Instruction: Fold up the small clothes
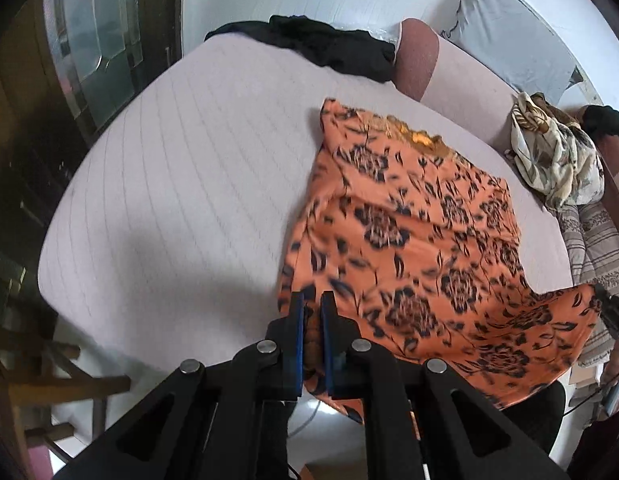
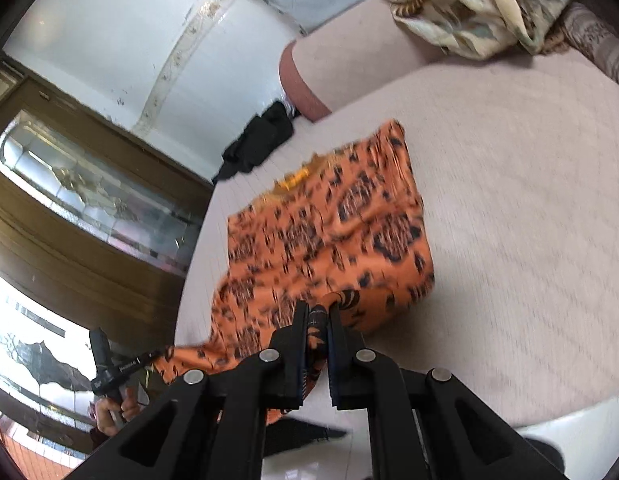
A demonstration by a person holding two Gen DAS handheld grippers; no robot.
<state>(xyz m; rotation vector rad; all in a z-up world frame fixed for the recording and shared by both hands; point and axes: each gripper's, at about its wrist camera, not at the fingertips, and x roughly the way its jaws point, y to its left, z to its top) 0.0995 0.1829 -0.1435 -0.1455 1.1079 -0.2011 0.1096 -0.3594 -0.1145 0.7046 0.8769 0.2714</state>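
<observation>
An orange garment with dark flower print (image 1: 421,240) lies partly on the pale pink mattress (image 1: 181,168), with its near edge lifted off the bed. My left gripper (image 1: 312,300) is shut on the near left corner of that cloth. My right gripper (image 2: 318,310) is shut on the other near corner of the orange garment (image 2: 329,240), which bunches between its blue pads. The far end with a yellow lace trim (image 1: 413,136) still rests on the bed. The other gripper shows small at the edge of each view, holding the stretched hem.
A black garment (image 1: 333,44) lies at the bed's far edge by a pink bolster (image 1: 417,56). A crumpled cream leaf-print cloth (image 1: 557,160) and a grey pillow (image 1: 513,36) sit at the far right. A wooden cabinet with glass (image 2: 89,208) stands beside the bed.
</observation>
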